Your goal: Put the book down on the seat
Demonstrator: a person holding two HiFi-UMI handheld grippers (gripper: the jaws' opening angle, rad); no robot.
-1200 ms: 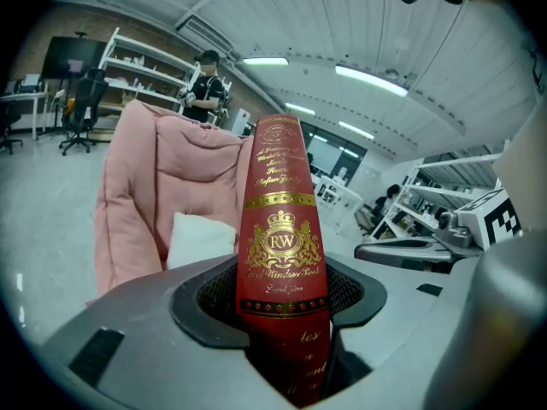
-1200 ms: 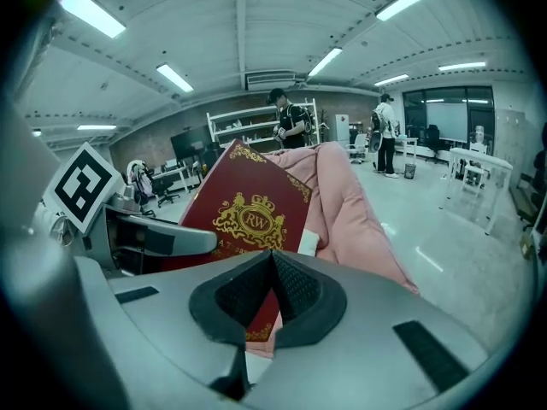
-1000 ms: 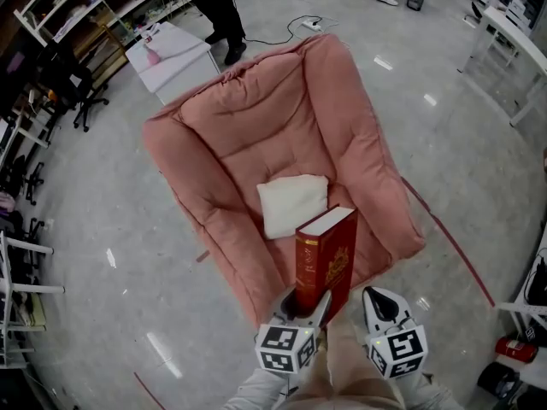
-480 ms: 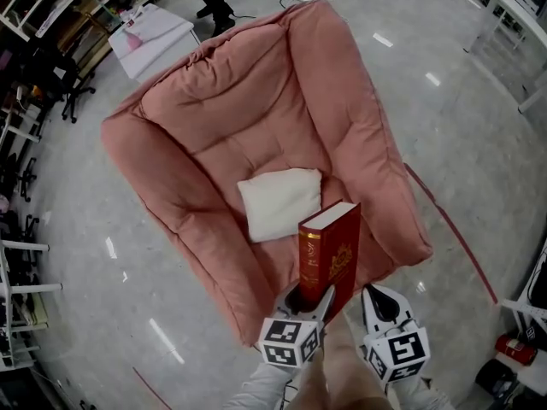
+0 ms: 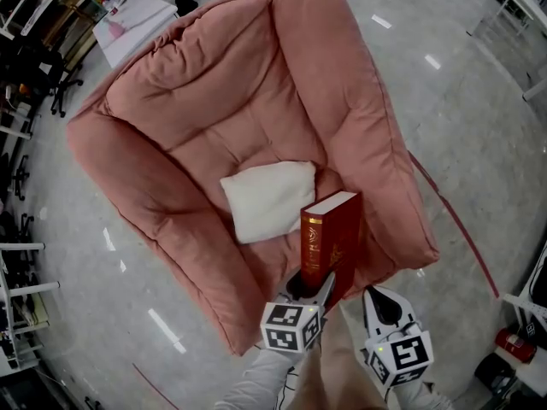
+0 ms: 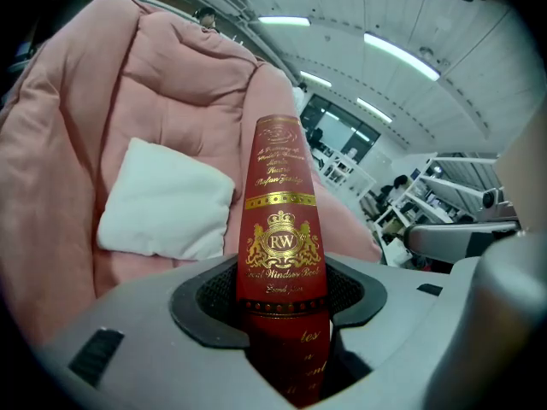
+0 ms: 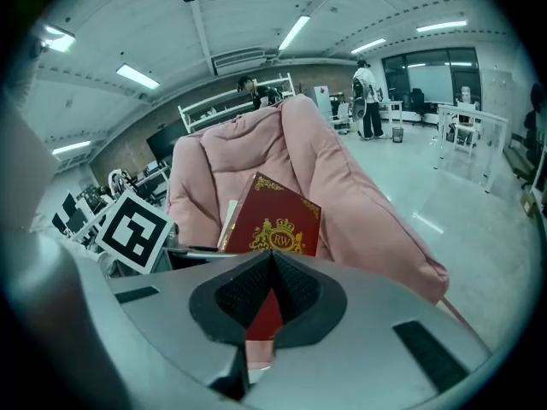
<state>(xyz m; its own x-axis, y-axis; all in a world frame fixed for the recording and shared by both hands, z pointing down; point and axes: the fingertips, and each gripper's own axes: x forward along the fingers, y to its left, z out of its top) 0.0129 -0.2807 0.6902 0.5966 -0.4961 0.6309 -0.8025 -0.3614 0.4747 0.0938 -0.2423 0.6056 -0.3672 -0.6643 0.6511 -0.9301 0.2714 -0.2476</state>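
Observation:
A red hardback book [image 5: 329, 237] with gold print stands upright over the front right of the pink padded chair [image 5: 256, 84]. My left gripper [image 5: 312, 287] is shut on its lower end, spine toward the camera [image 6: 280, 220]. A white pillow [image 5: 265, 199] lies on the seat just left of the book. My right gripper [image 5: 381, 302] hangs beside the book on its right, jaws closed together and empty. In the right gripper view the book's cover [image 7: 273, 220] shows past the closed jaws [image 7: 272, 263].
Grey polished floor surrounds the chair. A white table [image 5: 137, 15] and shelving stand at the upper left. A red line [image 5: 453, 220] runs across the floor on the right, with a red canister [image 5: 513, 344] near the right edge. People stand far off [image 7: 369, 92].
Both grippers and the book have sunk toward the chair, which now fills more of the head view. The grip on the book is unchanged.

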